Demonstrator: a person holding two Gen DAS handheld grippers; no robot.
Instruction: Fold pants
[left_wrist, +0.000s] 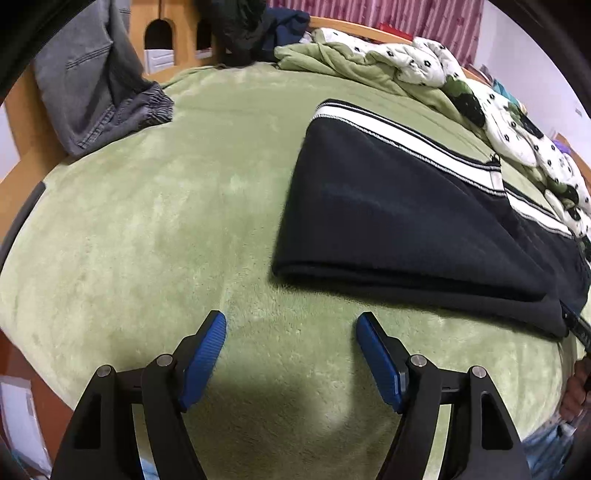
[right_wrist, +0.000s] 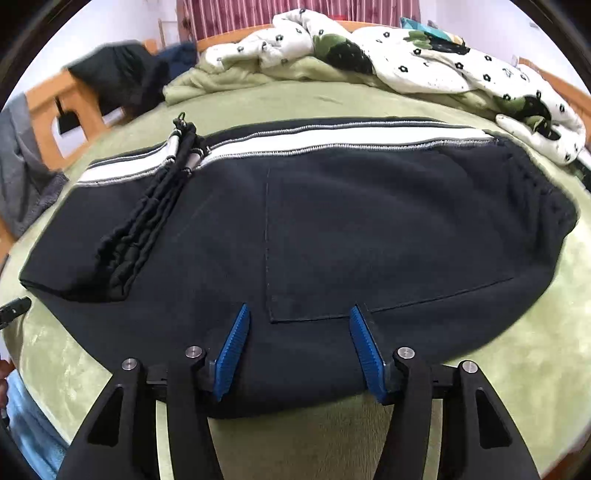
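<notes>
Black pants (right_wrist: 332, 229) with a white side stripe (right_wrist: 314, 142) lie folded on the green bed blanket (right_wrist: 535, 354). Their gathered cuffs (right_wrist: 147, 225) rest on top at the left. In the left wrist view the pants (left_wrist: 406, 225) lie to the right. My left gripper (left_wrist: 291, 325) is open and empty over bare blanket, left of the fold edge. My right gripper (right_wrist: 299, 317) is open, hovering over the near edge of the pants, by the back pocket seam.
A rumpled white flowered quilt (right_wrist: 424, 59) and green bedding lie along the far side. Grey jeans (left_wrist: 92, 85) hang on the wooden bed frame (right_wrist: 48, 107) at left. Dark clothes (right_wrist: 118, 77) pile at the far left corner.
</notes>
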